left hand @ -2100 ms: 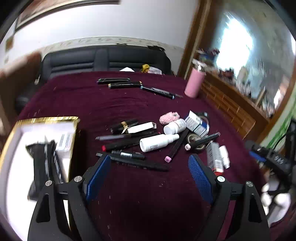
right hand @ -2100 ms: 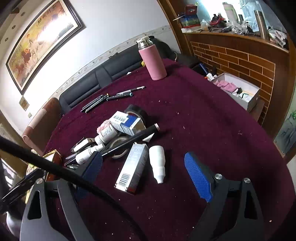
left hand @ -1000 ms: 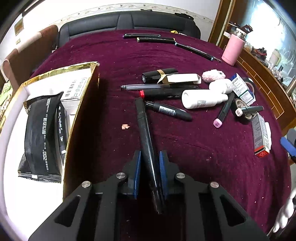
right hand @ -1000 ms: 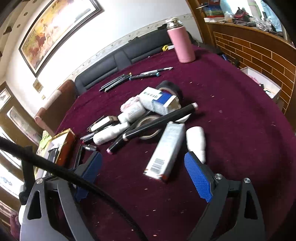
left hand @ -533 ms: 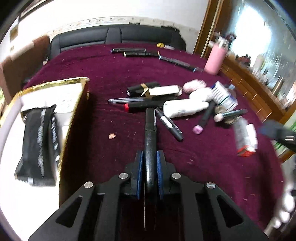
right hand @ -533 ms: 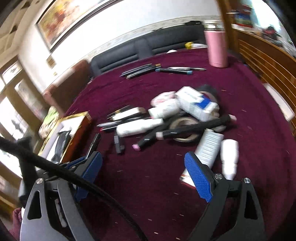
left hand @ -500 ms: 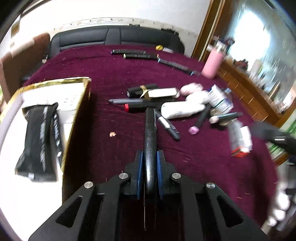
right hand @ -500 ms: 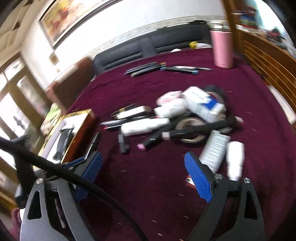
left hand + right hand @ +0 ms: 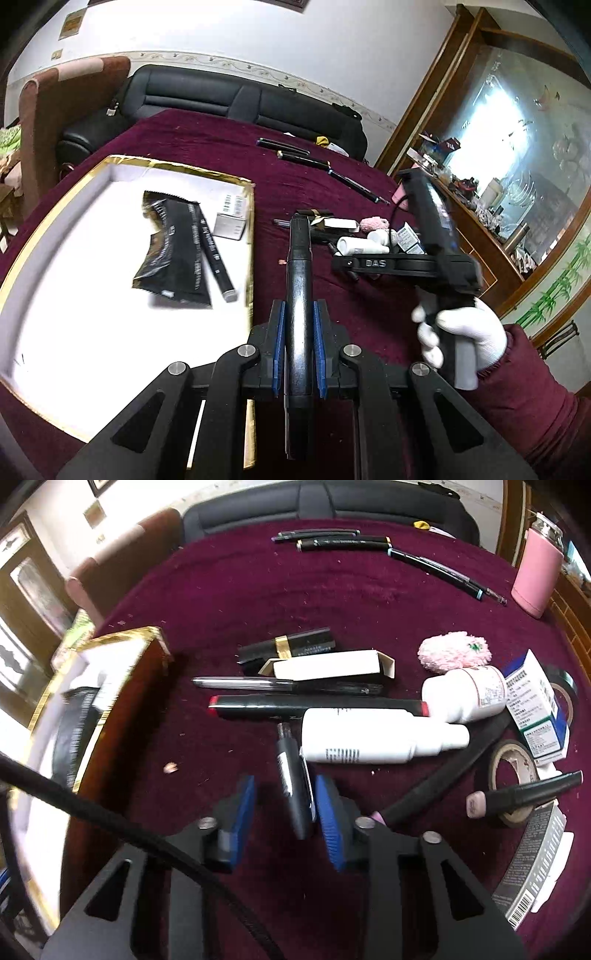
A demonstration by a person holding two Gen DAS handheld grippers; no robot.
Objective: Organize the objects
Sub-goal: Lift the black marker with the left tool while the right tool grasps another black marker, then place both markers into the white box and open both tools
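Left wrist view: my left gripper (image 9: 298,350) is clamped tight on a long black marker (image 9: 298,288), which runs straight out between the blue pads and points away from me, lifted above the maroon tablecloth (image 9: 221,147). To the left of it lies the gold-rimmed box (image 9: 177,164), its white floor holding a black packet (image 9: 173,254), a dark pen (image 9: 216,254) and a small grey carton (image 9: 231,221) at the far right corner. On the right, my gloved right hand (image 9: 461,332) grips the handle of the other tool, whose body stretches over the heap of things.

In the right wrist view, my right gripper (image 9: 284,812) is closing its jaws around a short black pen (image 9: 293,775) that lies on the cloth. The right pad is against the pen, while the left pad stands apart from it, so the pen is not yet pinched. Just beyond the pen's far tip lies a red-ended black marker (image 9: 317,705), and just to its right a white spray bottle (image 9: 376,738). Farther right are a white pill bottle (image 9: 469,694), a blue-and-white carton (image 9: 535,709) and a tape roll (image 9: 513,771). The box rim (image 9: 110,642) shows on the left, and a pink flask (image 9: 537,579) stands at the far right.
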